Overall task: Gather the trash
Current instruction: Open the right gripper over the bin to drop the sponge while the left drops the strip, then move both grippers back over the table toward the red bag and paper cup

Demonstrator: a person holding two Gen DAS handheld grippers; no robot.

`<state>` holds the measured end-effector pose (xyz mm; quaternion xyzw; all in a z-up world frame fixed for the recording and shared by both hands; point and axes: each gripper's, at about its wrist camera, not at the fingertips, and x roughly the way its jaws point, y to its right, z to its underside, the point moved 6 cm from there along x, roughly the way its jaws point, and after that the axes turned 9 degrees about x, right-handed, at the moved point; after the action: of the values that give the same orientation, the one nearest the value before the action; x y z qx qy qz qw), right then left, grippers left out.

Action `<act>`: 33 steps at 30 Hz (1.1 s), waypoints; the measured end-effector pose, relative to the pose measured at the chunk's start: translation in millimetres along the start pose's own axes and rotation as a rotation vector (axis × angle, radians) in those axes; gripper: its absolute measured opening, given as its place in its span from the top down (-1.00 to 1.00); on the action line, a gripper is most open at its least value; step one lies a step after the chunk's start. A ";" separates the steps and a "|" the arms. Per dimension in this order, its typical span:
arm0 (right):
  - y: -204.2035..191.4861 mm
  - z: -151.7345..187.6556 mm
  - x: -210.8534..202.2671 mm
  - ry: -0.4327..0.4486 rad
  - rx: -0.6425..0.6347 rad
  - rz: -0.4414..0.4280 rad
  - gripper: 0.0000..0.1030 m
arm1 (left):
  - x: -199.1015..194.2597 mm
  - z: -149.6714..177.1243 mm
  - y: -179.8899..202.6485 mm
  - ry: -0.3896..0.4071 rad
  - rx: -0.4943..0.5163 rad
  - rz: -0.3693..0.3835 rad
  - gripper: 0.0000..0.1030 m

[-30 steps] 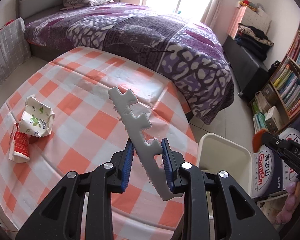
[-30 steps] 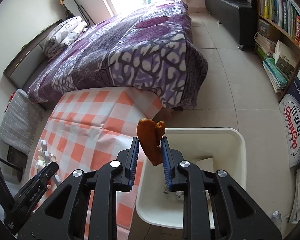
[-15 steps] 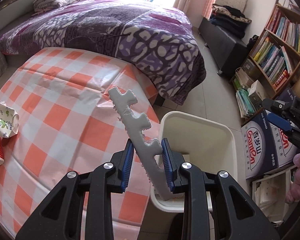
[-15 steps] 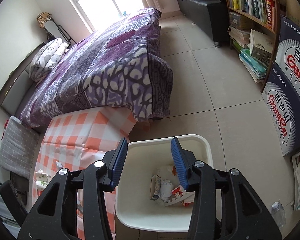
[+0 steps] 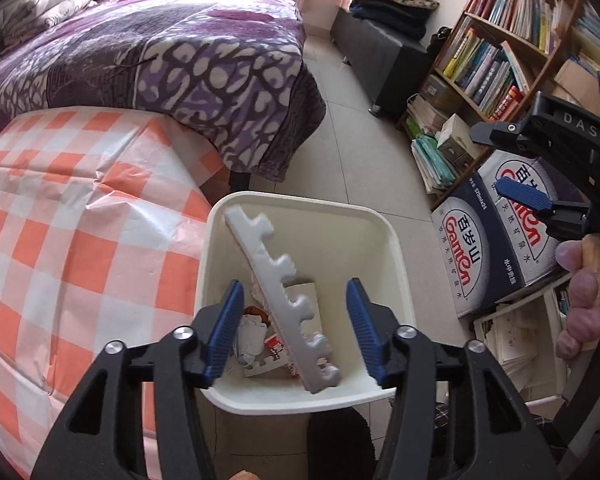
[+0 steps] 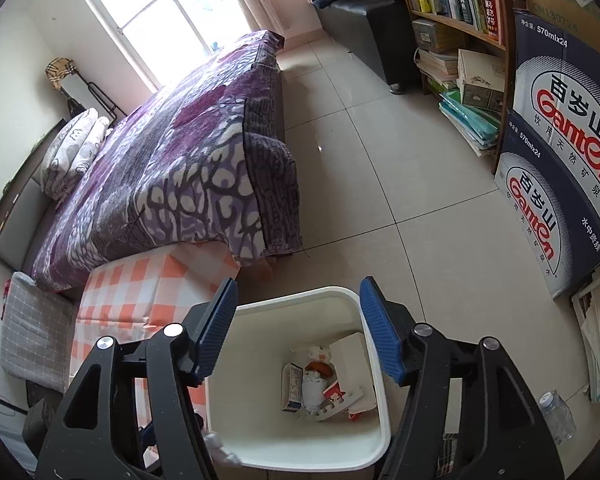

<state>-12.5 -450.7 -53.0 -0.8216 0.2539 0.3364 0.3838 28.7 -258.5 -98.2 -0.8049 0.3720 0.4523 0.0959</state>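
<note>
1. Trash in hand: a notched white foam strip [image 5: 284, 300] hangs slanted between the spread pads of the left tool [image 5: 296, 328], over the mouth of the white bin [image 5: 396, 248]. Neither pad touches it; it appears to be dropping free, lower end near the bin's close rim.
2. Left of the bin, the counter [image 5: 60, 240] under its orange-checked cloth reaches right up to the bin's side. No trash shows on the part of it in view.
3. Bin contents, seen from the right wrist: a small carton [image 6: 292, 386], crumpled paper [image 6: 312, 388], a red-and-white wrapper [image 6: 334, 392], something orange-brown [image 6: 320, 368] and flat white pieces, all on the bin [image 6: 300, 300] floor.
4. Right tool [image 6: 298, 328]: jaws wide, empty, above the bin; in the left wrist view it [image 5: 512, 160] sits well to the right, before the stacked water cartons [image 5: 484, 248].
5. Judgement on the step: the release looks well placed. The strip is long, so it may lodge against the rim; holding the left tool spread and steady over the opening until the strip settles would avoid knocking it out.
6. Risk: a sideways withdrawal could clip the upper end.
</note>
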 end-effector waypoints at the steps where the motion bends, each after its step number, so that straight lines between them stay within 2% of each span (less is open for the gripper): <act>1: 0.4 0.1 -0.1 -0.001 0.009 -0.003 -0.42 | -0.3 -0.1 0.9 0.000 0.004 0.000 -0.09; 3: 0.2 0.4 0.3 -0.004 0.017 -0.003 -0.59 | -1.0 0.8 0.2 -0.007 0.006 -0.011 -0.15; 6: -4.4 3.8 2.6 -0.013 0.020 -0.002 -0.74 | -2.9 2.8 -9.9 -0.015 -0.012 -0.038 -0.23; 13: -26.5 23.6 19.4 -0.091 -0.016 0.010 -0.82 | -10.4 15.7 -59.2 -0.065 -0.044 -0.177 -0.41; 20: -61.1 49.6 31.5 -0.152 -0.059 -0.014 -0.83 | -26.0 43.0 -149.9 -0.178 -0.153 -0.377 -0.43; 30: -111.8 88.2 49.1 -0.228 -0.130 -0.035 -0.83 | -86.4 94.4 -293.6 -0.309 -0.266 -0.721 -0.43; 33: -129.1 102.1 54.0 -0.245 -0.156 -0.040 -0.83 | -99.3 113.1 -327.6 -0.343 -0.283 -0.784 -0.43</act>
<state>73.0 -303.1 -83.0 -0.8067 0.1619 0.4450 0.3535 147.8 78.7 -143.2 -0.8035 -0.0478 0.5552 0.2093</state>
